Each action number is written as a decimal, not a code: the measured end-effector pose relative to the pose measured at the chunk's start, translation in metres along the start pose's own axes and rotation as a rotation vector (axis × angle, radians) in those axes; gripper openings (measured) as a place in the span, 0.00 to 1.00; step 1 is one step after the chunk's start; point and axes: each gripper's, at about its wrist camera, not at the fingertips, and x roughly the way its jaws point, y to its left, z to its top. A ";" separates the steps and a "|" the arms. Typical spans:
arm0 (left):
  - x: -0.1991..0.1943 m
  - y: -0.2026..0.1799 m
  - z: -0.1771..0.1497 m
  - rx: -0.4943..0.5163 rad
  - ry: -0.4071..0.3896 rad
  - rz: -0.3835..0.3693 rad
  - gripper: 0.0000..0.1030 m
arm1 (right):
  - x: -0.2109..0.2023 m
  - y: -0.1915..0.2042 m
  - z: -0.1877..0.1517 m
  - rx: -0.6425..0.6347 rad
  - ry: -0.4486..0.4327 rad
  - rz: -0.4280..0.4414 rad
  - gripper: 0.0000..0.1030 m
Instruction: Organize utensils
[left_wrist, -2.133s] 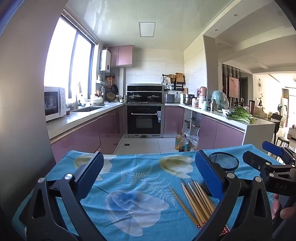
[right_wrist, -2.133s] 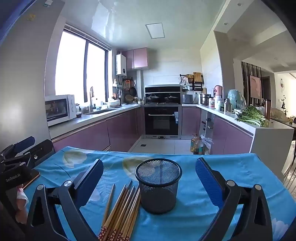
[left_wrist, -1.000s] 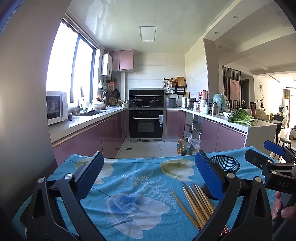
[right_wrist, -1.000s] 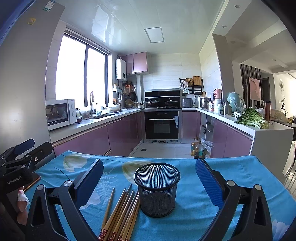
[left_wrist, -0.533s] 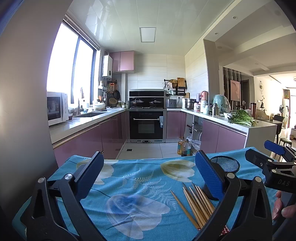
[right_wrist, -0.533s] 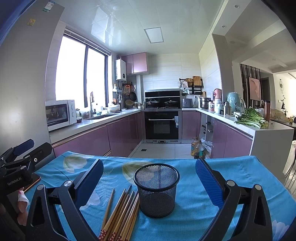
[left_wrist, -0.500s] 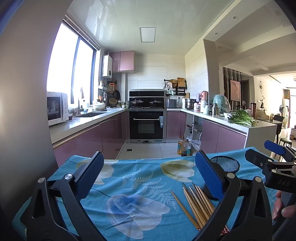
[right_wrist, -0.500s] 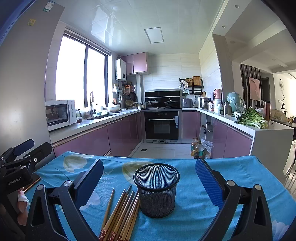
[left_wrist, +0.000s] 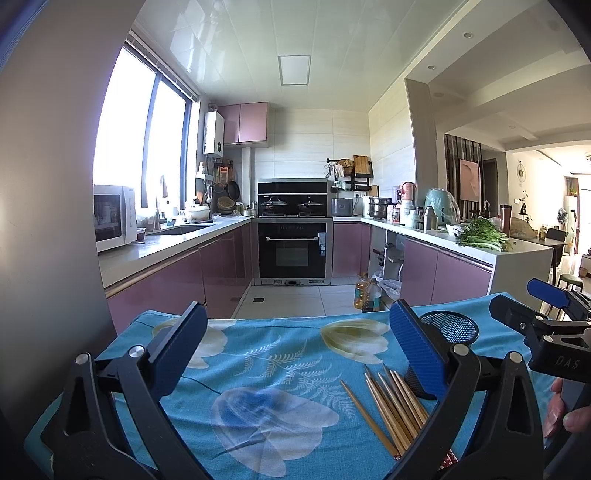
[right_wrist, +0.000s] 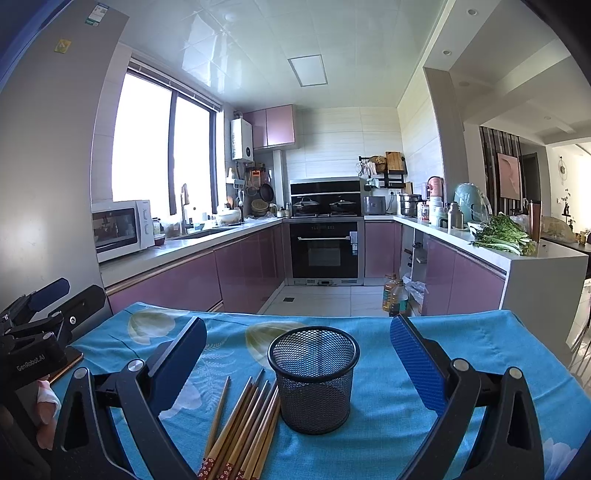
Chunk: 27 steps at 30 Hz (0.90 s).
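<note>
Both wrist cameras sit low at the near edge of the blue tablecloth (left_wrist: 280, 343), facing the far oven (right_wrist: 325, 247). The left view stands left of the right one; both share the chopsticks (left_wrist: 391, 406) and mesh cup (right_wrist: 314, 376).

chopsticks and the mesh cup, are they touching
Cannot tell. In the right wrist view the chopsticks lie right against the left base of the mesh cup, with no visible gap, but actual contact is not plainly shown.
</note>
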 end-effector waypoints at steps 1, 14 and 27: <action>0.000 0.000 0.000 -0.001 -0.001 -0.001 0.95 | 0.000 0.000 0.000 0.000 -0.001 0.002 0.94; 0.000 0.000 0.000 0.002 0.000 0.002 0.95 | 0.002 -0.002 0.001 0.002 0.003 0.014 0.94; 0.000 -0.001 0.001 0.006 0.000 0.000 0.95 | 0.004 -0.003 0.000 0.006 0.009 0.019 0.94</action>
